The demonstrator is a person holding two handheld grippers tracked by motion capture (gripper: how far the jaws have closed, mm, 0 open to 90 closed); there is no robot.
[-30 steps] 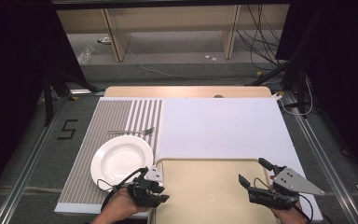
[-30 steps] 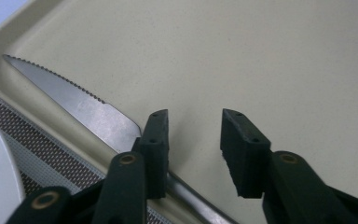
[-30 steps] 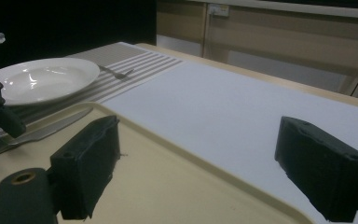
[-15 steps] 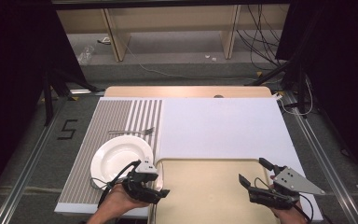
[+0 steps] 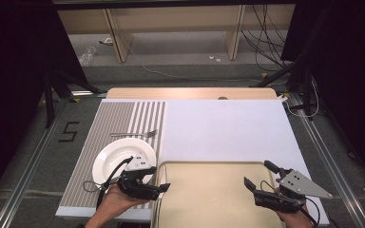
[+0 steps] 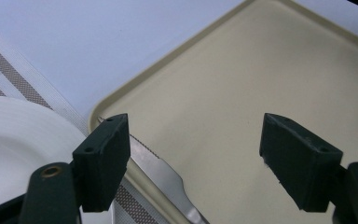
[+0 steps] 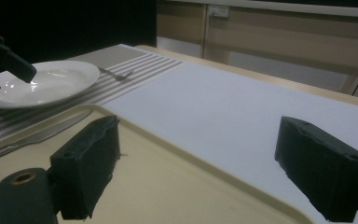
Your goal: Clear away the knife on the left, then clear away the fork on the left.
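Steel knife (image 6: 161,175) lies across the left rim of the beige tray (image 5: 209,199), its serrated blade over the rim, just beside the white plate (image 5: 119,156). The left gripper (image 5: 158,182) hangs over it; its jaws have just been opening and now stand wide apart, released, with nothing pressed between the pads. The right gripper (image 5: 259,176) is over the right side of the tray, jaws also wide and empty. The plate holds nothing and rests on the striped mat (image 5: 119,118). A fork (image 5: 135,134) lies on the mat beyond the plate.
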